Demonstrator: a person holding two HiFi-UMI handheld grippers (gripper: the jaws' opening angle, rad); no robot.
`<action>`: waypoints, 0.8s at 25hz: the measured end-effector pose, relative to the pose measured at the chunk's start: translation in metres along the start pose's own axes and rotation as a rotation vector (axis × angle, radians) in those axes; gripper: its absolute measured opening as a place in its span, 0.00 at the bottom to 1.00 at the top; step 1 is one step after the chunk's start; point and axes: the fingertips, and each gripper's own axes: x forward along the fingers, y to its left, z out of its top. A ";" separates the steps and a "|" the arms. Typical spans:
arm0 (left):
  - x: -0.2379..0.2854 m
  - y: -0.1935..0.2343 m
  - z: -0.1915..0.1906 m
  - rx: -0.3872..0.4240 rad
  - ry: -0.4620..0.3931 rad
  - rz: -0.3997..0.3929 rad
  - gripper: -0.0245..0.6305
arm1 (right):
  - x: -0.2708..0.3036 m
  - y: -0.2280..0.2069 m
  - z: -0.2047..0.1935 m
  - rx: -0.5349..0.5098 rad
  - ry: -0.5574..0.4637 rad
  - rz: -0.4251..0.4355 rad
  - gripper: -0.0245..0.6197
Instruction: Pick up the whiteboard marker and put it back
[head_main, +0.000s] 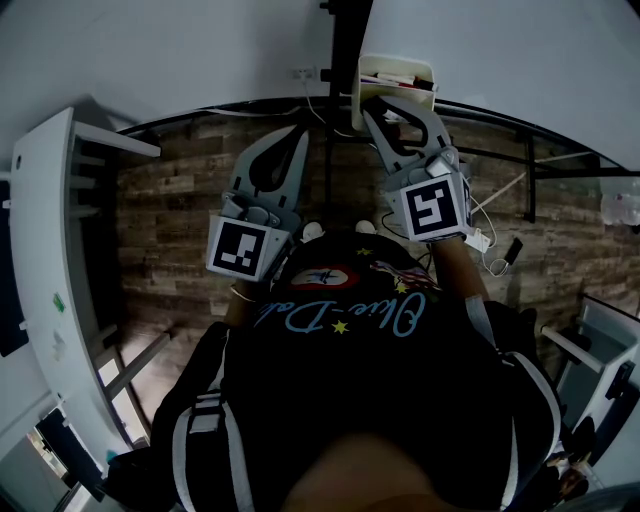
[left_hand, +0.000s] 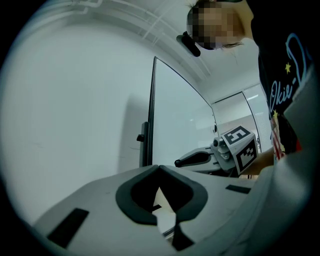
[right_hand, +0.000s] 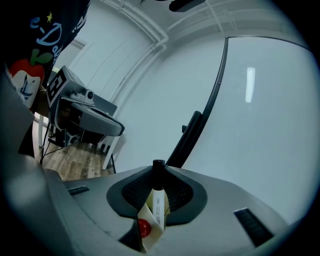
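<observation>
Left gripper (left_hand: 159, 169) has its jaws closed tip to tip, leaving only the diamond-shaped hollow of the dark pads between them, and nothing sits in it. The right gripper (right_hand: 158, 174) is clamped on the whiteboard marker (right_hand: 158, 199). Both are held up in front of the person's chest, side by side and apart. A pale wall (left_hand: 75, 110) fills most of the two gripper views, and the whiteboard (right_hand: 265, 120), with its thin dark frame, stands against it. Wooden floor (head_main: 170, 215) runs across the head view below the grippers. The person's dark shirt (head_main: 340, 400), with light blue script across it, takes up the lower half of that view. A cream holder (head_main: 395, 72) sits on a black post (head_main: 345, 40), and the right gripper's tips are just beside it; whether they touch it cannot be told. The marker stands upright between the right jaws, with its black cap above the pads, its white printed barrel below, and a small tag with a red dot (right_hand: 144, 227) at its lower end.
</observation>
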 end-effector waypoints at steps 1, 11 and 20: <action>0.000 -0.001 0.000 0.001 0.000 -0.001 0.04 | -0.002 -0.001 0.002 0.007 -0.009 -0.005 0.16; 0.003 -0.012 0.003 0.014 -0.001 -0.010 0.04 | -0.016 -0.013 0.015 0.077 -0.089 -0.030 0.15; 0.007 -0.019 0.005 0.026 0.006 -0.019 0.04 | -0.031 -0.027 0.025 0.165 -0.150 -0.040 0.15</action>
